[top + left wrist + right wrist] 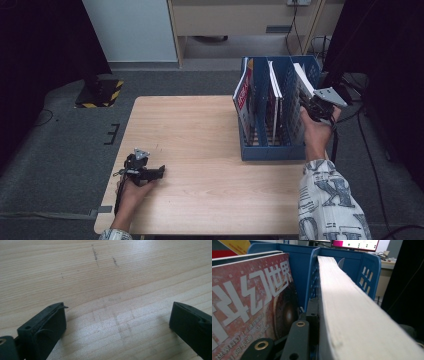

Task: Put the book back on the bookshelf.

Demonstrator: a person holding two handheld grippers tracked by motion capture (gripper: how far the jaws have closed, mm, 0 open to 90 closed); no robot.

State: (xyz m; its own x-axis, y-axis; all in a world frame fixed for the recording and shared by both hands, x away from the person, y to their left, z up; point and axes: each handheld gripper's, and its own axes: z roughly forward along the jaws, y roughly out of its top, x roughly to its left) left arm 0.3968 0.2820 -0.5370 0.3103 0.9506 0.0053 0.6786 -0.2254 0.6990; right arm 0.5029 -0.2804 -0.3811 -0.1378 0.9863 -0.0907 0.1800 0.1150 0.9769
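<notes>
My right claw (314, 107) is clamped on the top edge of a thick book (352, 315) in the rightmost slot of the blue file rack (272, 150) at the far right of the worktop (200, 145); I judge the book fairly heavy, floppy and smooth-edged, best pinched near the spine; the blue divider (312, 287) and the red magazine (249, 307) crowd its left; my left claw (150, 174) rests wide open, near left.

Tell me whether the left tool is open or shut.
Open: the left tool rests on the table, jaws wide apart, bare wood between them.
</notes>
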